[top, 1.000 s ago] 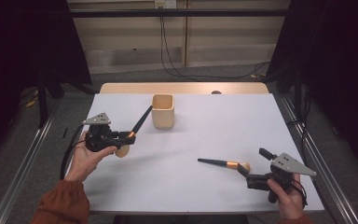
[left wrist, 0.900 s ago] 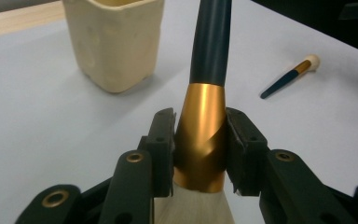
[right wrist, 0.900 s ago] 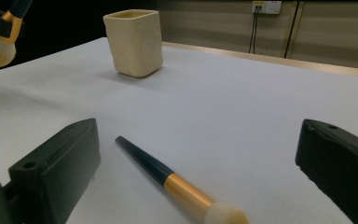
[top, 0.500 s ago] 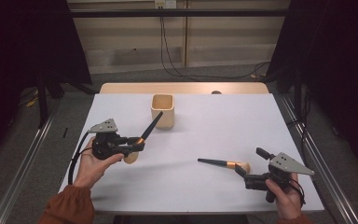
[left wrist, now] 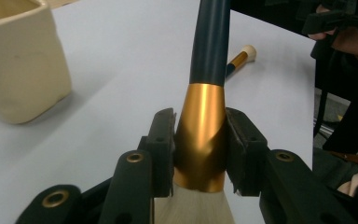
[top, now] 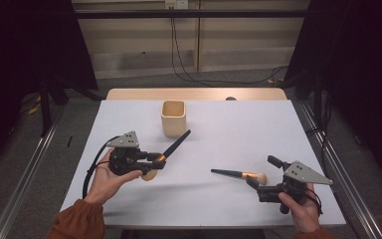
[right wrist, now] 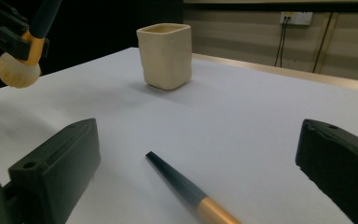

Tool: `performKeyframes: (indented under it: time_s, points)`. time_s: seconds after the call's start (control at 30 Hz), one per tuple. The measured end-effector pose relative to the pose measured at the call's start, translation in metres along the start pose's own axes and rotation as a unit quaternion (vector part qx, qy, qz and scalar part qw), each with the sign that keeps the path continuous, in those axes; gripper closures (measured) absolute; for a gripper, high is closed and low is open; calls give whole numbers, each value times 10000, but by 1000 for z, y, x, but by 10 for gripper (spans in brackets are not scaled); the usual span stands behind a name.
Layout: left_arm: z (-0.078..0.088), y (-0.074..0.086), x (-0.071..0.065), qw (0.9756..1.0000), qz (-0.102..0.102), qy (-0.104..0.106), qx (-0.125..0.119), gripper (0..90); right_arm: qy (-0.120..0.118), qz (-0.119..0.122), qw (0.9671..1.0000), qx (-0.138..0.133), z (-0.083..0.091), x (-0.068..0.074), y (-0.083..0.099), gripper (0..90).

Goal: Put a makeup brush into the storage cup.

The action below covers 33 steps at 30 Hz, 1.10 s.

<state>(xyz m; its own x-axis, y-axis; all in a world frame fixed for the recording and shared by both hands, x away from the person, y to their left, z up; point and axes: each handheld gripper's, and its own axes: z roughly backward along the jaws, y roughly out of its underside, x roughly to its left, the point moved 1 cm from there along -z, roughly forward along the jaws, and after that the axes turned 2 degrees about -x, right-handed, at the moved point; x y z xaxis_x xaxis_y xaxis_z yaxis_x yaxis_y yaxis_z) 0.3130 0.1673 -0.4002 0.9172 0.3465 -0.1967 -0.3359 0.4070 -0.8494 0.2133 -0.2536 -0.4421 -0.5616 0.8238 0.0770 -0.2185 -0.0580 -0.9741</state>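
Brush (left wrist: 200,135) clamped at its gold ferrule in left gripper (top: 151,160), above table (top: 219,199), handle tip near cup (top: 173,117).
Right gripper (top: 256,185) jaws wide apart, nothing between pads, near front edge; second brush (top: 238,174) lies flat just ahead, possibly clear of them. Bare surface between cup and right edge.

High view looks down; tong cameras sit low (both show cup (right wrist: 165,56)).
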Motion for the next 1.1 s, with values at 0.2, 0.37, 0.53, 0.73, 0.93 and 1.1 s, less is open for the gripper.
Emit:
performKeyframes:
  time_s: [0.2, 0.37, 0.53, 0.73, 0.93, 1.1]
  points:
    - [-9, -2, -9, 9996, -113, 198, 149, 659, -216, -58, 9997, -81, -4, 3, -9, 0]
    - [-16, -6, -16, 9986, -216, 377, 310, 659, -427, -80, 9990, -76, -11, 7, -11, 0]
    - [-22, -8, -22, 9972, -247, 548, 438, 660, -606, -46, 9982, 10, -21, 14, -15, 0]
    - [-29, -9, -27, 9949, -343, 658, 677, 660, -869, -15, 9961, 138, -36, 24, -18, 0]
    - [-34, -12, -28, 9919, -376, 754, 954, 660, -1375, 150, 9900, 273, -47, 35, -21, 7]
    - [-38, -17, -31, 9878, -446, 890, 1196, 660, -1586, 357, 9854, 498, -58, 41, -26, 7]
